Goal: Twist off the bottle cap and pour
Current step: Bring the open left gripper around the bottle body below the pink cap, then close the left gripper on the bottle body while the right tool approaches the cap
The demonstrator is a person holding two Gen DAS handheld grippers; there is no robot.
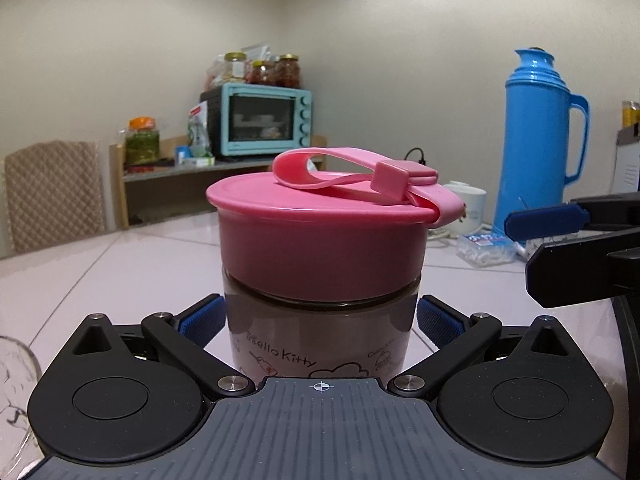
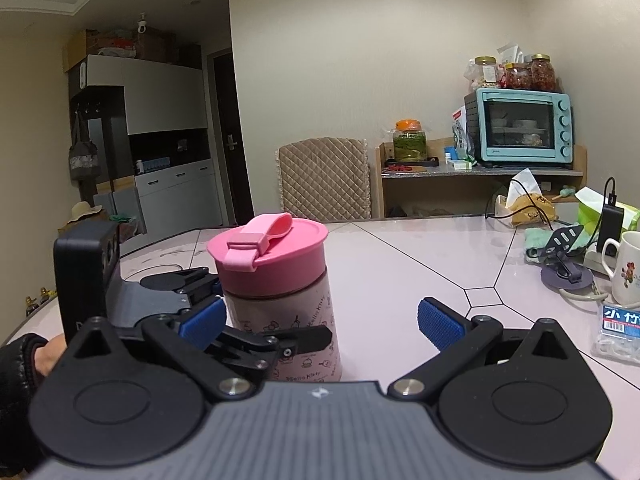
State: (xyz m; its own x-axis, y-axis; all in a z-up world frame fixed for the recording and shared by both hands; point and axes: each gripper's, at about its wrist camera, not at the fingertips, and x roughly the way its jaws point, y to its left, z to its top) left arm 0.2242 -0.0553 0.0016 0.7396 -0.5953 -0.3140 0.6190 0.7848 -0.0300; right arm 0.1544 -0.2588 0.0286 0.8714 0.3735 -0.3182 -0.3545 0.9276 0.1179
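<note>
A Hello Kitty bottle (image 1: 320, 340) with a pink screw cap (image 1: 320, 240) and a folded pink strap stands upright on the pale table (image 1: 120, 272). My left gripper (image 1: 320, 320) reaches around it just under the cap. Its blue pads (image 1: 202, 318) sit close against both sides, spread as wide as the right gripper's. From the right wrist view, the bottle (image 2: 288, 312) is at centre left with the left gripper (image 2: 276, 308) around its body. My right gripper (image 2: 320, 318) is open and empty, low and to the bottle's right, and also shows as the right gripper (image 1: 528, 248). A clear glass (image 1: 16, 380) shows at the lower left edge.
A blue thermos (image 1: 536, 152), a white mug (image 2: 626, 268), a toothpick box (image 2: 620, 332) and a phone stand (image 2: 564, 256) crowd the table's right side. A quilted chair (image 2: 324, 180) stands behind. A hand in a dark sleeve (image 2: 44, 356) holds the left gripper.
</note>
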